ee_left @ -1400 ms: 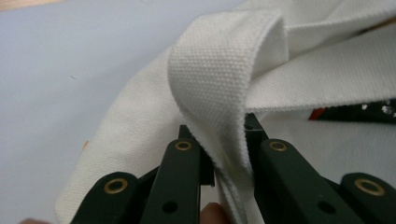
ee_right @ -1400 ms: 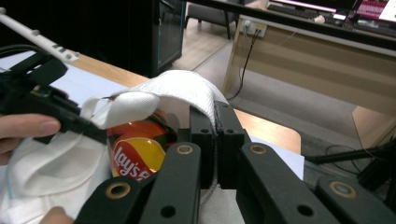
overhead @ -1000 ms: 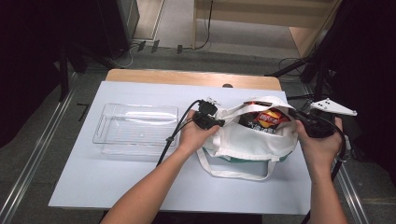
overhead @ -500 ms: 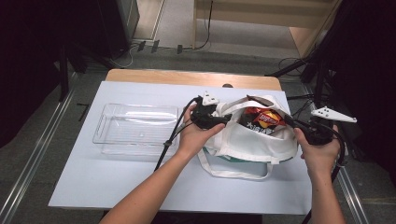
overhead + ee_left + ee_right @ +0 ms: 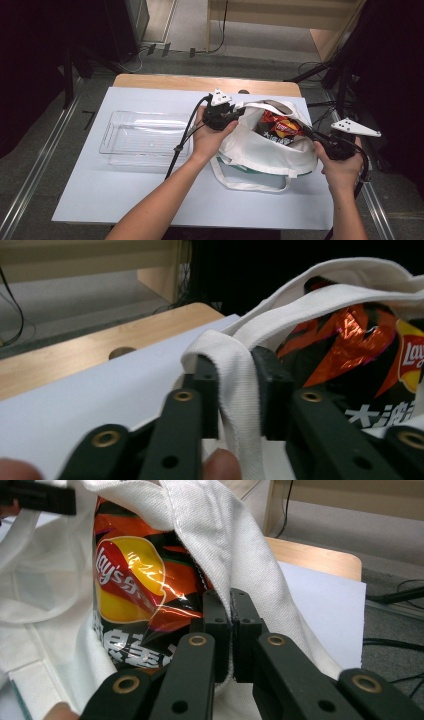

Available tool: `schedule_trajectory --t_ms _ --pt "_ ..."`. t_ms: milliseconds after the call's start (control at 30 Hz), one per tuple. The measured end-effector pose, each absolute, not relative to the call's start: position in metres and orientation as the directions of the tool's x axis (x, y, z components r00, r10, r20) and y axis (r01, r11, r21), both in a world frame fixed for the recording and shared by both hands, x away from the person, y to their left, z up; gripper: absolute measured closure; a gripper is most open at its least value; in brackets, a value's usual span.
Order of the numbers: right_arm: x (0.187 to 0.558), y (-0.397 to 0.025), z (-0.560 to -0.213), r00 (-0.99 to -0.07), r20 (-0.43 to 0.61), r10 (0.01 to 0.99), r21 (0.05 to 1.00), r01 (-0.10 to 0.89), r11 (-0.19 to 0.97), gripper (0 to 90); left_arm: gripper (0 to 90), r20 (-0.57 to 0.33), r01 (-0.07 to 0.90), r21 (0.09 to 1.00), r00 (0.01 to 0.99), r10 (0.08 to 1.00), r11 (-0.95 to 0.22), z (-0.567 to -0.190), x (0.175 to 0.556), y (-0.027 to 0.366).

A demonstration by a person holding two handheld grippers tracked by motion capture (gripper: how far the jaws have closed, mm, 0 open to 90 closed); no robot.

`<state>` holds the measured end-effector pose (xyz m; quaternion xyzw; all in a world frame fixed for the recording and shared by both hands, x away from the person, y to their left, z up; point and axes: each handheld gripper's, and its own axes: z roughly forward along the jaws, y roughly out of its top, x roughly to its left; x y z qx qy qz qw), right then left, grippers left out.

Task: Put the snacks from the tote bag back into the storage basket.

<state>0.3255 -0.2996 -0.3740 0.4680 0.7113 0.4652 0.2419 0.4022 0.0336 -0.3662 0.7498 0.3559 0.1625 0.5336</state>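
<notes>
Holding the white bag (image 5: 265, 150) open from both sides, we have it lying on the right half of the tabletop (image 5: 125, 195), its mouth turned up and away from us. Our left gripper (image 5: 239, 111) sits at the bag's left rim; in the left gripper view its fingers (image 5: 207, 385) stand narrowly apart with a white strap (image 5: 240, 390) of the bag looped between them, the cloth filling the gap. Our right gripper (image 5: 306, 132) is at the bag's right rim, and in the right gripper view its fingers (image 5: 216, 625) are pressed together on the edge of the cloth. Inside the bag lies a bag of chips (image 5: 280, 127), orange and black with a yellow and red mark, showing through the open mouth between the two grippers. A clear plastic tray (image 5: 142, 137) rests on the left half of the tabletop, just beside our left hand (image 5: 207, 142) and apart from the bag.
</notes>
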Motion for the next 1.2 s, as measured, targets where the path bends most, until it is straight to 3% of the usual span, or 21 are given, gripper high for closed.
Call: schedule_trajectory --t_ms 200,267,333,500,633,867,1067,1200 --pt "0.319 -0.301 -0.377 -0.48 0.081 0.874 0.895 0.421 0.148 89.6 82.5 -0.324 0.452 0.892 0.665 0.672 -0.017 -0.359 0.42 0.039" --pt "0.317 -0.297 -0.379 -0.496 0.061 0.866 0.896 0.409 0.171 89.6 83.0 -0.344 0.458 0.889 0.654 0.674 0.009 -0.36 0.425 0.037" --pt "0.315 -0.293 -0.38 -0.506 0.037 0.862 0.897 0.397 0.195 89.7 83.1 -0.431 0.489 0.867 0.638 0.639 0.096 -0.36 0.429 0.036" --pt "0.311 -0.294 -0.38 -0.554 0.025 0.832 0.9 0.375 0.222 89.6 82.1 -0.471 0.486 0.861 0.653 0.594 0.149 -0.355 0.432 0.033" --pt "0.308 -0.3 -0.381 -0.586 0.047 0.809 0.914 0.351 0.202 89.6 79.1 -0.536 0.502 0.838 0.686 0.492 0.212 -0.35 0.435 0.035" --pt "0.306 -0.302 -0.376 -0.585 0.078 0.807 0.935 0.323 0.144 89.7 77.6 -0.501 0.516 0.842 0.634 0.589 0.16 -0.353 0.441 0.031" --pt "0.307 -0.313 -0.36 -0.544 0.119 0.83 0.948 0.311 0.068 89.7 75.7 -0.51 0.625 0.779 0.59 0.627 0.045 -0.371 0.455 0.03" --pt "0.318 -0.313 -0.359 -0.501 0.133 0.855 0.94 0.338 0.052 89.7 81.4 -0.501 0.677 0.736 0.564 0.656 -0.021 -0.384 0.457 0.027"
